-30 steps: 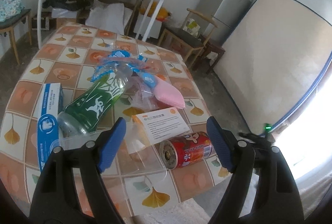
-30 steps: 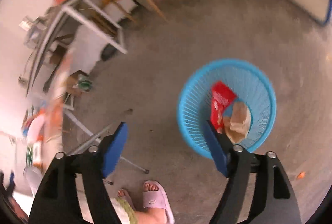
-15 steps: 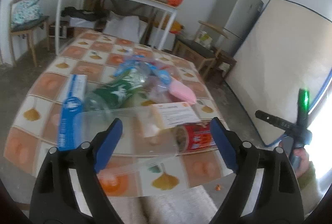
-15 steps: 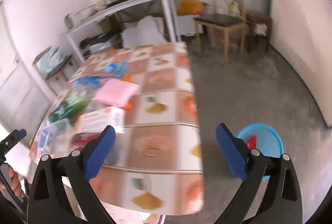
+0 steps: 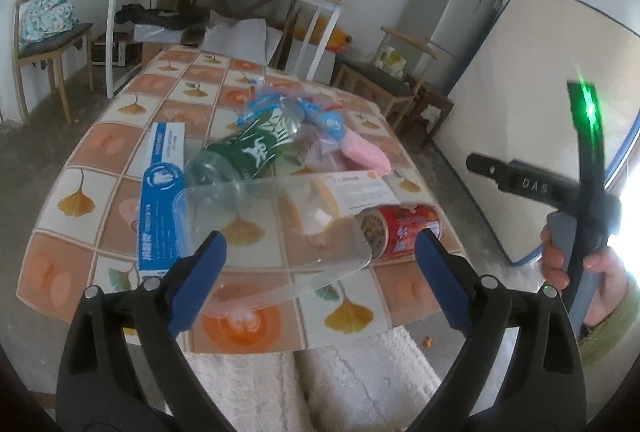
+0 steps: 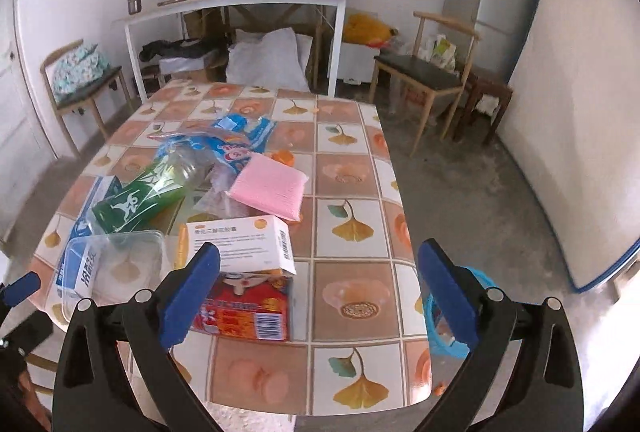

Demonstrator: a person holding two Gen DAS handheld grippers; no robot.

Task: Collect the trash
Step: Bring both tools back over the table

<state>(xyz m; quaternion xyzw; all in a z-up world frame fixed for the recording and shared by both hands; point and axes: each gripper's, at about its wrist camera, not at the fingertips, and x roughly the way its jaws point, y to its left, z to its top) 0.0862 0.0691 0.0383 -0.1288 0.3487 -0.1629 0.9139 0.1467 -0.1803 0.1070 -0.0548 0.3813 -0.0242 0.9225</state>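
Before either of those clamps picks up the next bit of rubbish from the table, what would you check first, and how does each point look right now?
1. Left gripper free to grab: ok, jaws wide, having just opened further, nothing pinched.
2. Right gripper free: ok, jaws wide, having just opened, nothing between them.
3. Nearest target in front of the left one: ok, the clear plastic container lies just ahead at the table's near edge.
4. Red can reachable: ok, it lies on its side under the white box.
5. Blue basket in position: ok, on the floor beside the table, partly hidden.
6. Room left in the basket: cannot tell.
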